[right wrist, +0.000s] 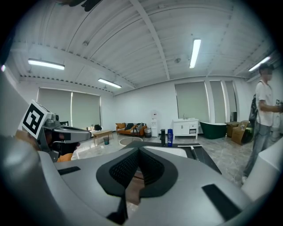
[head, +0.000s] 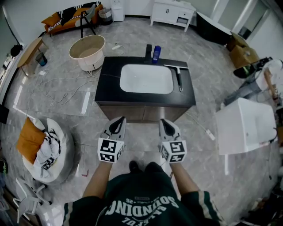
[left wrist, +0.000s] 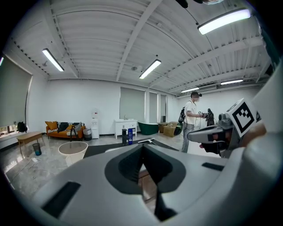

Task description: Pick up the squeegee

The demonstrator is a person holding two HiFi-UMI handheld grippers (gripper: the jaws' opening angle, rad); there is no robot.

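Squeegee (head: 178, 76) untouched, pickup not yet begun
It lies on the desk (head: 110, 75) right of the basin (head: 146, 78); left tool (head: 118, 120) and right tool (head: 165, 121) hover short of the desk, both closed on nothing, so reach and grip remain.

Room: grey marbled floor (head: 146, 132) is spreading wall to wall, and white walls (left wrist: 79, 101) are closing it in. Ceiling strip lights (left wrist: 149, 69) are glowing. Blinds (right wrist: 86, 112) are covering the windows. A black vanity (head: 110, 84) is standing mid-floor. An orange sofa (head: 66, 20), a water dispenser (left wrist: 95, 124) and a white cabinet (head: 172, 12) are lining the far wall. A beige round tub (head: 87, 52) is sitting near the vanity's far left corner. A white beanbag (head: 57, 154) is slumping at left, bearing an orange cushion (head: 30, 139). Cables (head: 57, 84) are trailing across the floor.
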